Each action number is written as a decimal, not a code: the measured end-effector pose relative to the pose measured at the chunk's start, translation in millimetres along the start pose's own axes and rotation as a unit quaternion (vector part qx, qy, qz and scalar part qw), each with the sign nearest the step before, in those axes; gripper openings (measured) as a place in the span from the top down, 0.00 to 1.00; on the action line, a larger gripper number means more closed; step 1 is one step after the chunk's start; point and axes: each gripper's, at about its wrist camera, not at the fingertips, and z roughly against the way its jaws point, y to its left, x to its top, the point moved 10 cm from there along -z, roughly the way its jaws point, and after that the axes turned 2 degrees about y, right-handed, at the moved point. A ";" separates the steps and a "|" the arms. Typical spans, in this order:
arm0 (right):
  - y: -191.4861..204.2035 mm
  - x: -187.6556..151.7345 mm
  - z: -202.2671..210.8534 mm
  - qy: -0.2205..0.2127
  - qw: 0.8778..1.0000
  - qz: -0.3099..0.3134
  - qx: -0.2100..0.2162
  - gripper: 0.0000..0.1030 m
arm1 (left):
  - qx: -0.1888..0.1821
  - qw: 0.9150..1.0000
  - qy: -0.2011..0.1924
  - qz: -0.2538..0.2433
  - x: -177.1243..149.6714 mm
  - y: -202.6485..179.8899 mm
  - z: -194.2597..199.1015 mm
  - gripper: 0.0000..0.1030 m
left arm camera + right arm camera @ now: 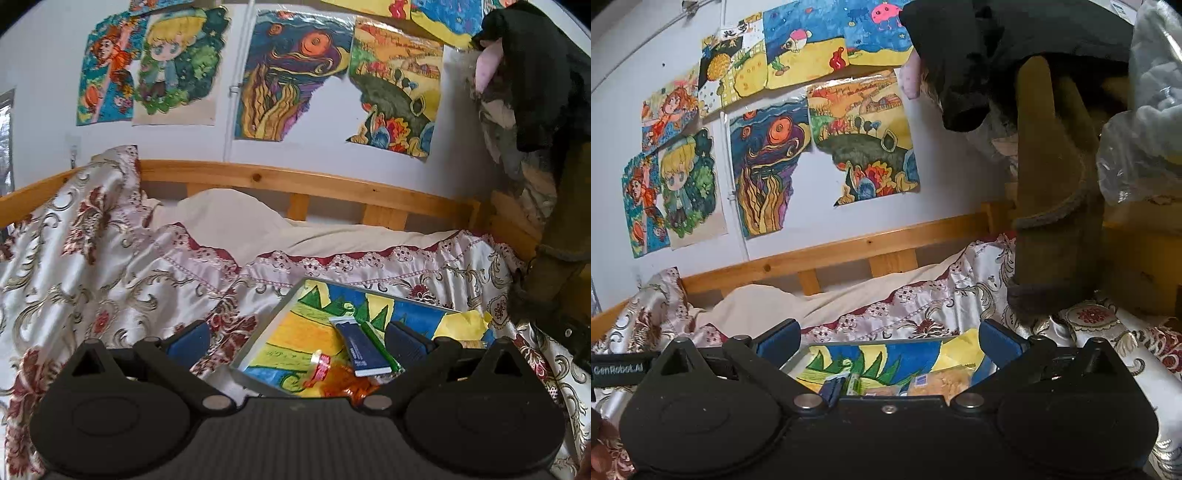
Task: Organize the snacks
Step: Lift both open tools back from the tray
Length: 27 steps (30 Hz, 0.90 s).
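A flat board with a bright painted picture (280, 332) lies on the bedspread and holds the snacks. In the left wrist view a dark blue snack bar (360, 347), a thin green stick pack (380, 345), a red-and-clear wrapped candy (319, 369) and an orange wrapper (347, 386) lie on it. My left gripper (297, 341) is open and empty above them. In the right wrist view the board (886, 354) shows the blue bar (833, 387), the green pack (854, 384) and a clear bag of yellow crackers (945, 380). My right gripper (888, 341) is open and empty above these.
The floral satin bedspread (110, 266) covers the bed. A wooden rail (295, 181) runs along the wall behind it. Children's paintings (295, 74) hang on the wall. Hanging dark and brown clothes (1052, 184) crowd the right side, with a plastic bag (1145, 129) above.
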 end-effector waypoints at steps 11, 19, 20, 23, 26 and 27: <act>14.5 -14.3 50.1 0.004 1.000 -0.002 0.017 0.01 | 0.007 1.000 -0.023 0.013 -9.5 17.4 51.5 0.00; 27.2 -25.8 104.4 -0.013 1.000 0.006 0.014 0.01 | 0.010 0.999 -0.037 0.003 -37.0 27.2 95.2 0.00; 28.1 -26.5 112.0 -0.018 1.000 0.007 0.013 0.01 | 0.010 0.999 -0.038 0.001 -40.4 28.9 100.6 0.00; 33.3 -28.3 132.7 -0.032 0.999 0.015 0.016 0.01 | 0.012 0.999 -0.045 -0.012 -48.2 33.8 117.0 0.00; 37.7 -31.7 146.9 -0.036 0.999 0.022 0.016 0.01 | 0.013 0.998 -0.055 -0.014 -53.1 38.0 133.9 0.00; 39.3 -34.2 151.4 -0.036 0.999 0.023 0.016 0.01 | 0.013 0.998 -0.058 -0.013 -54.5 39.4 138.8 0.00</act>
